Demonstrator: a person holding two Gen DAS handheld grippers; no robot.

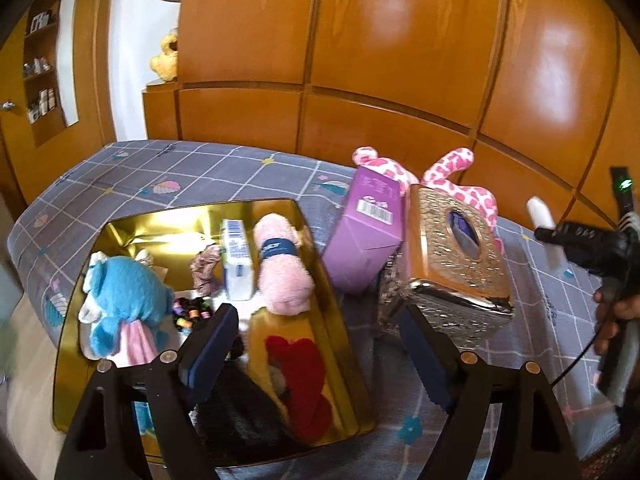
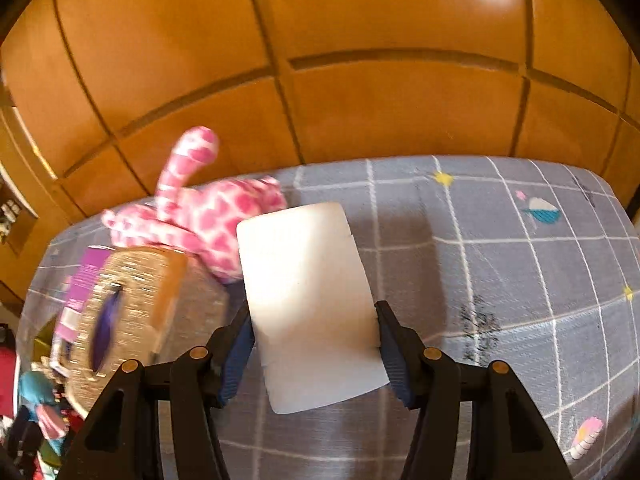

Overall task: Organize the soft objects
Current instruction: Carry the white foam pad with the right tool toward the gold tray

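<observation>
My right gripper (image 2: 314,344) is shut on a white foam block (image 2: 308,300) and holds it above the checked bedspread (image 2: 500,248); the block and gripper also show in the left wrist view (image 1: 540,216). A pink spotted plush (image 2: 204,216) lies behind a gold tissue box (image 2: 140,312). My left gripper (image 1: 320,344) is open and empty over the right part of a gold tray (image 1: 80,320). The tray holds a blue plush (image 1: 124,300), a rolled pink towel (image 1: 282,268), a yellow and red plush (image 1: 296,368) and a small white carton (image 1: 238,260).
A purple box (image 1: 368,232) leans against the gold tissue box (image 1: 452,256) right of the tray. Wooden wardrobe doors (image 1: 360,40) stand behind the bed. A yellow plush (image 1: 166,56) sits on a low cabinet at the back left.
</observation>
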